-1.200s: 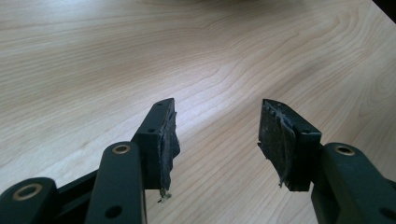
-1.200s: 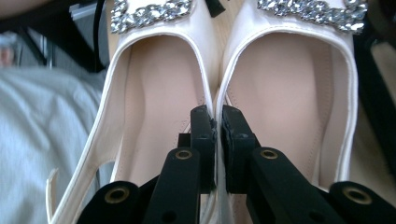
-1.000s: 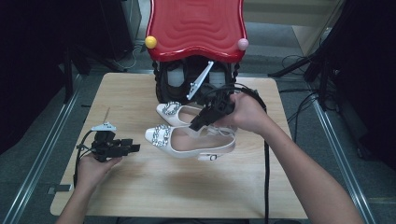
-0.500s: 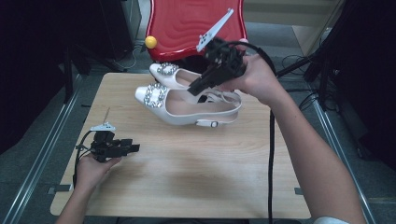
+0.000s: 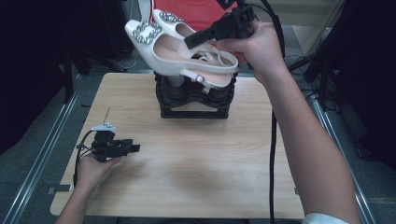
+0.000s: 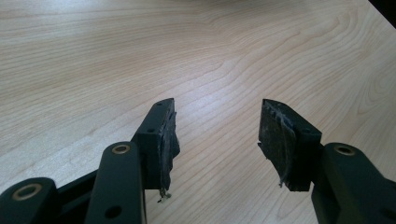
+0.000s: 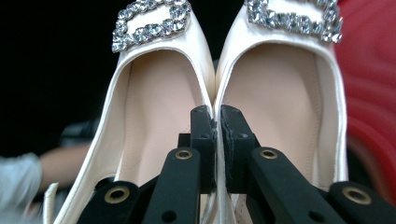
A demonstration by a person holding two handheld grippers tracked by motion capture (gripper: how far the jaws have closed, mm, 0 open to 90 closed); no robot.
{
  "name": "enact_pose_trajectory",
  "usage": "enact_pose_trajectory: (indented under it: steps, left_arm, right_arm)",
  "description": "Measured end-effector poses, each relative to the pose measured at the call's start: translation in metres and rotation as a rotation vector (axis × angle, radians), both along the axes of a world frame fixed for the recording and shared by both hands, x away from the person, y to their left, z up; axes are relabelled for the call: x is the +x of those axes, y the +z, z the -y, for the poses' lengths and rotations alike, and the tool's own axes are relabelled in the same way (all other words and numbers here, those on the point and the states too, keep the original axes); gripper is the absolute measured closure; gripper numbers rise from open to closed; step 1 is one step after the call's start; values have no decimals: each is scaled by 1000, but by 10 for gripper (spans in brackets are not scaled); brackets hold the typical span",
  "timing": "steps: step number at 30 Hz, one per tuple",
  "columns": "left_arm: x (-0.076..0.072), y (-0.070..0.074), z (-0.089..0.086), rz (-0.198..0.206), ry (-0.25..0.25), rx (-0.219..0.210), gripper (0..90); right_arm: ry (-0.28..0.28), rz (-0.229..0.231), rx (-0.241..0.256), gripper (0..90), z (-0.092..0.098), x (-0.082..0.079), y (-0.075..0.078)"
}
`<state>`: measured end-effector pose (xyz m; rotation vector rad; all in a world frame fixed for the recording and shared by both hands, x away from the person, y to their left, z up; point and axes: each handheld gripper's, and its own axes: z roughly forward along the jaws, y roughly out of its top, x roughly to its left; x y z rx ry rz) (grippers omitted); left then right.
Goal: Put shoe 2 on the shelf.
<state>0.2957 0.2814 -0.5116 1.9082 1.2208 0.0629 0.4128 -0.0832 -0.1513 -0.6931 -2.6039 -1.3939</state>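
A pair of white slingback shoes with rhinestone buckles hangs in the air over the back of the table. The nearer shoe [image 5: 187,58] and the farther shoe [image 5: 169,22] are side by side, toes pointing left. My right gripper [image 5: 190,42] is shut on their two inner side walls, pinched together. In the right gripper view its jaws [image 7: 217,116] clamp the touching edges of the left shoe [image 7: 149,102] and the right shoe [image 7: 280,93]. My left gripper [image 5: 135,148] rests low at the table's front left, open, with bare wood between its pads [image 6: 217,121].
A black shoe rack [image 5: 196,100] stands at the back middle of the wooden table [image 5: 196,168], directly under the lifted shoes. A red moulded panel [image 5: 205,14] rises behind them. Metal rails [image 5: 42,154] run along both table sides.
My right gripper has raised the pair of shoes off the table and carried it up and back, above the black rack. The left gripper has stayed put.
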Motion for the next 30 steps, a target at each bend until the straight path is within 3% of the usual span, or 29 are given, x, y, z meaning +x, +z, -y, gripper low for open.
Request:
enact_pose_trajectory:
  steps: [5, 12, 19, 22, 25, 30]
  left_arm:
    - [1, 0, 3, 3, -9, 7, 466]
    - [4, 0, 5, -1, -16, 6, 467]
    - [7, -1, 9, -3, -27, -6, 467]
    - [6, -1, 10, -2, -40, 0, 467]
    - [8, -1, 8, 0, -35, -8, 467]
    - [7, -1, 8, -1, -26, -31, 468]
  right_arm:
    - [-142, -39, 79, 860, 4, 15, 10]
    - [-336, -60, 194, 860, 16, 40, 14]
    - [-516, -68, 235, 860, 16, 66, 9]
    - [-572, -69, 258, 859, 12, 76, 5]
    - [-591, -63, 262, 859, 7, 85, 4]
    - [-725, -49, 286, 860, 3, 96, 1]
